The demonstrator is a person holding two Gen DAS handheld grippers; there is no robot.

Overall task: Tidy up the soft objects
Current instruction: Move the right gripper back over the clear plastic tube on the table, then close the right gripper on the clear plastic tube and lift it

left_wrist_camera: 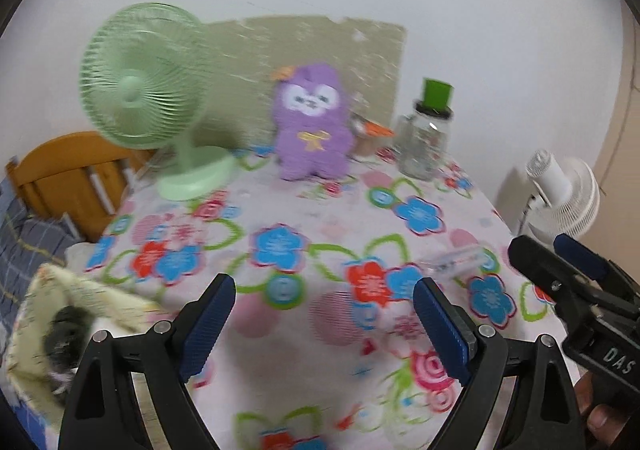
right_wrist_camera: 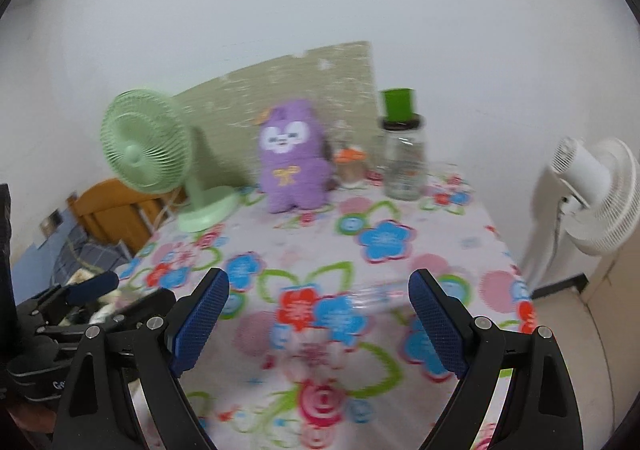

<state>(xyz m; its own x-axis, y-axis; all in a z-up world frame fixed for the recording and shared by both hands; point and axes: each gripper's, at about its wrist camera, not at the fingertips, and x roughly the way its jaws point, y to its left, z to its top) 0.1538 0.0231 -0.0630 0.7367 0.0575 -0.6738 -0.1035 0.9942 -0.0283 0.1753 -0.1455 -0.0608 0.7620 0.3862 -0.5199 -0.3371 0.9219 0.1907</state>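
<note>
Left gripper (left_wrist_camera: 324, 314) is hanging above the near part of the flowered tablecloth (left_wrist_camera: 280, 210), blue-padded fingers (left_wrist_camera: 208, 326) spread wide, nothing between them. Right gripper (right_wrist_camera: 320, 310) is doing the same a little to the side, jaws parted and gripping nothing; from the left wrist view it is showing at the right edge, black frame with white lettering, a bare fingertip visible below it.

Purple plush toy (left_wrist_camera: 310, 122) is sitting upright at the far side of the table, against a mottled olive board (left_wrist_camera: 320, 46) leaning on the white wall. It is facing the cameras: white face patch, orange flower by one ear, yellow bow on the chest. Well apart from both grippers.

Green desk fan (left_wrist_camera: 140, 78) is standing to the plush's left, its base (left_wrist_camera: 196, 178) on the cloth near the table edge. Clear glass jar (left_wrist_camera: 424, 142) with a green cap is standing to the plush's right; between them a small orange-lidded container (right_wrist_camera: 350, 166), blurred. A clear tube-like item (left_wrist_camera: 456, 258) is lying flat on the cloth just ahead of the right gripper; details too soft to read.

Off the table: white standing fan (right_wrist_camera: 596, 194) at right, wooden headboard (left_wrist_camera: 68, 178) at left with blue plaid bedding (left_wrist_camera: 24, 234). Pale yellow cloth-lined basket (left_wrist_camera: 60, 314) is showing low left, something dark and furry inside, blurred.
</note>
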